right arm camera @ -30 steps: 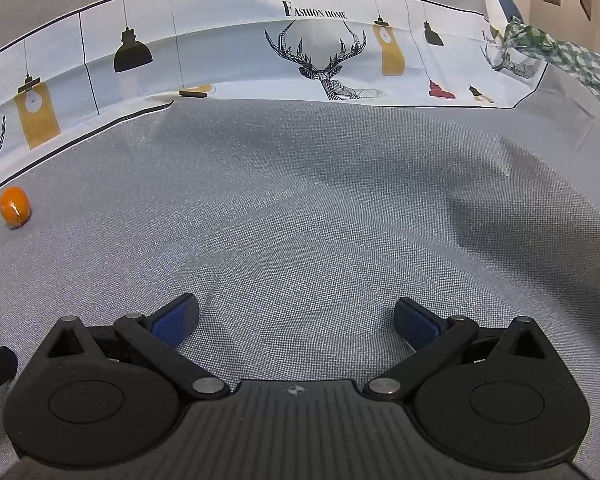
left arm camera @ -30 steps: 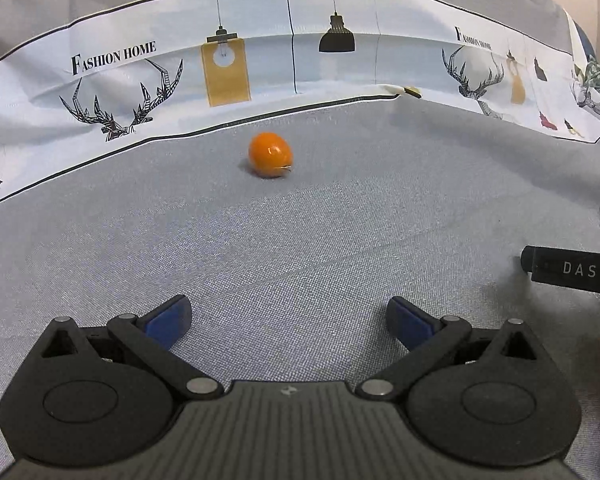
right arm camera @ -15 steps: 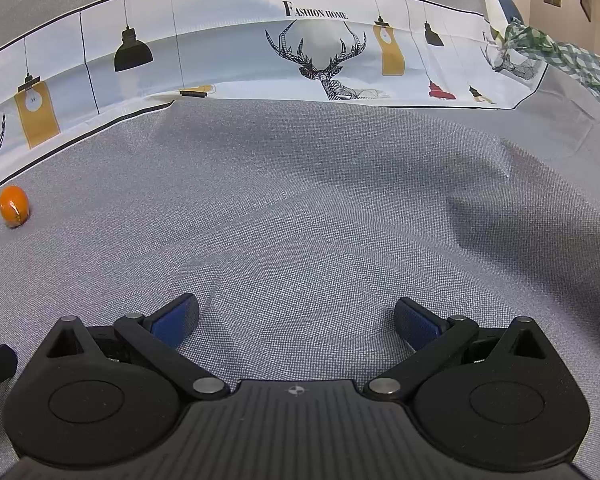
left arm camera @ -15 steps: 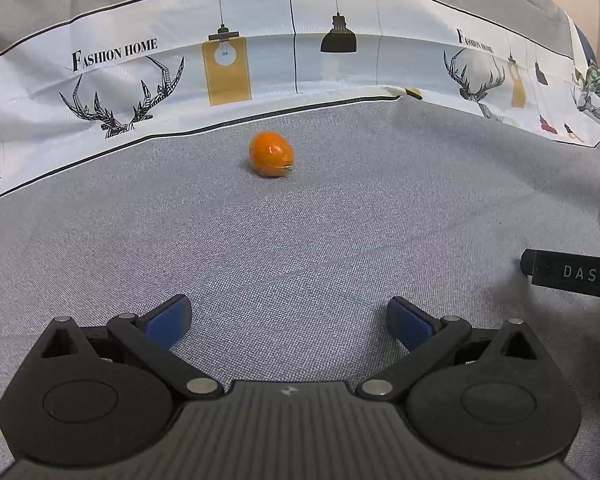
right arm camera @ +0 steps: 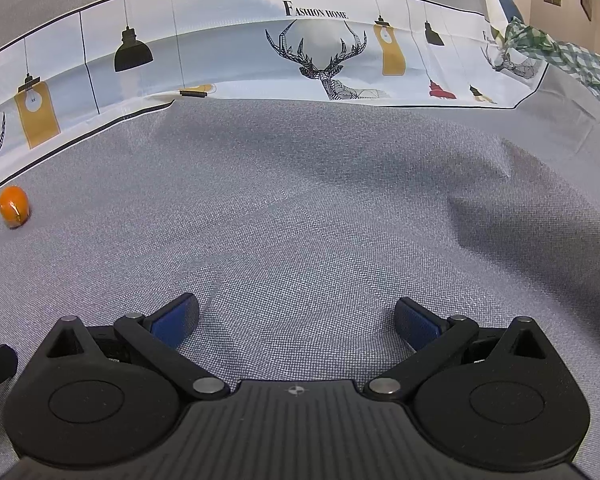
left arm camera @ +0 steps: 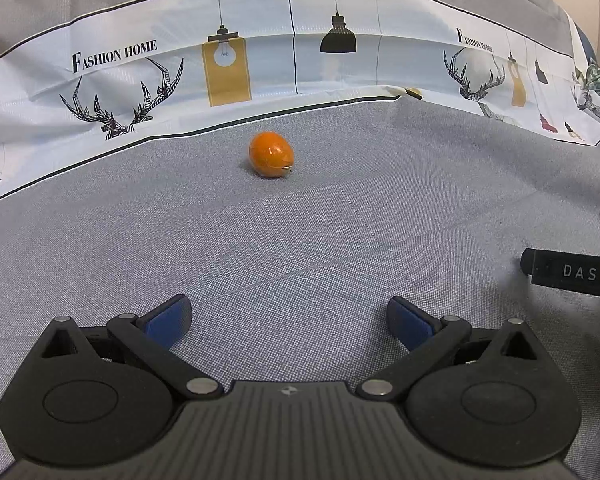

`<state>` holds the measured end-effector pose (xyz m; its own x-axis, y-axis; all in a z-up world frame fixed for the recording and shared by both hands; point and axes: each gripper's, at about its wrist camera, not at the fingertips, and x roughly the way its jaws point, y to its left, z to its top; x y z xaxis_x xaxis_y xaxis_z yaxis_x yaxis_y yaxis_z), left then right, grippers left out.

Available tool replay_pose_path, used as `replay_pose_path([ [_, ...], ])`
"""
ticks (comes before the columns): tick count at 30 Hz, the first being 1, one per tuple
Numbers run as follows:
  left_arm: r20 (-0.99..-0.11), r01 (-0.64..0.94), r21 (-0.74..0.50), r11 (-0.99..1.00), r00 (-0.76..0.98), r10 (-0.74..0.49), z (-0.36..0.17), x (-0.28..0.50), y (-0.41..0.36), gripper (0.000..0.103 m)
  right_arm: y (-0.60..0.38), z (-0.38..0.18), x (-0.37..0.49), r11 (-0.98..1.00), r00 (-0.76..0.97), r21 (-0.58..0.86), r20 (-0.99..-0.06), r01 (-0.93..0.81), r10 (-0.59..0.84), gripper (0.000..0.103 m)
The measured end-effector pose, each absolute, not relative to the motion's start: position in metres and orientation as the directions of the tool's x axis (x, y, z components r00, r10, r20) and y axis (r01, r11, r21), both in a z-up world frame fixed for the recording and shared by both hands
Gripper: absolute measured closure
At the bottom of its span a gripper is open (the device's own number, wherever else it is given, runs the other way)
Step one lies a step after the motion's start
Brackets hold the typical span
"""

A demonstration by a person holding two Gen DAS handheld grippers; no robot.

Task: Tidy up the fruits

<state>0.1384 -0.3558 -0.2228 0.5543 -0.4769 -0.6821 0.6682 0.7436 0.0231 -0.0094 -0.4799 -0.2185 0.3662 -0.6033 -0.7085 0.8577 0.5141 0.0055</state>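
Where the grey woven cloth (left arm camera: 300,240) meets the printed white sheet (left arm camera: 260,60), a single orange fruit (left arm camera: 271,154) lies on the grey fabric, just in front of the sheet's dark border line. It is small, glossy and slightly oval, with a thin pale mark on its lower side. In the right wrist view the same fruit (right arm camera: 13,206) appears at the far left edge, close to the border of the sheet (right arm camera: 260,60).

The left gripper (left arm camera: 288,322) points toward the fruit, which sits ahead of it and slightly left of centre, well apart from the blue pads (left arm camera: 166,322). Its fingers are spread wide with only grey cloth between them; nothing is held.

The right gripper (right arm camera: 296,322) faces bare grey cloth (right arm camera: 320,220), with the fruit far off to its left. Its fingers are likewise spread wide and hold nothing. Part of this gripper, a black bar lettered "DAS" (left arm camera: 572,274), enters the left wrist view from the right edge.

The printed sheet carries antlered deer heads, pendant lamps, yellow bulb panels and the words "FASHION HOME". The grey cloth shows shallow creases and a raised fold (right arm camera: 500,184) toward the right. A green-and-white checked fabric (right arm camera: 572,60) lies beyond the sheet at the upper right of the right wrist view.
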Motion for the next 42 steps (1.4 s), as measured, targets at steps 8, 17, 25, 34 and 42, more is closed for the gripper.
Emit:
replay_pose_path([
  [8, -0.684, 0.668, 0.029, 0.744, 0.556, -0.472, -0.222, 0.138, -0.357, 0.0, -0.479, -0.219, -0.009, 0.513, 0.367, 0.009, -0.708, 0.858, -0.603, 0.0],
  [17, -0.686, 0.666, 0.015, 0.746, 0.549, -0.477, -0.222, 0.14, -0.356, 0.0, -0.479, -0.219, -0.009, 0.512, 0.367, 0.008, -0.708, 0.859, -0.604, 0.0],
  [25, -0.686, 0.665, 0.006, 0.747, 0.546, -0.481, -0.221, 0.14, -0.356, 0.0, -0.479, -0.219, -0.009, 0.512, 0.368, 0.009, -0.707, 0.859, -0.604, 0.0],
  [34, -0.69, 0.663, -0.002, 0.749, 0.541, -0.48, -0.22, 0.14, -0.355, 0.0, -0.48, -0.219, -0.007, 0.514, 0.37, 0.009, -0.705, 0.858, -0.605, 0.0],
  [42, -0.696, 0.661, -0.001, 0.751, 0.538, -0.475, -0.218, 0.141, -0.357, 0.0, -0.482, -0.221, 0.003, 0.532, 0.378, -0.006, -0.698, 0.847, -0.609, 0.001],
])
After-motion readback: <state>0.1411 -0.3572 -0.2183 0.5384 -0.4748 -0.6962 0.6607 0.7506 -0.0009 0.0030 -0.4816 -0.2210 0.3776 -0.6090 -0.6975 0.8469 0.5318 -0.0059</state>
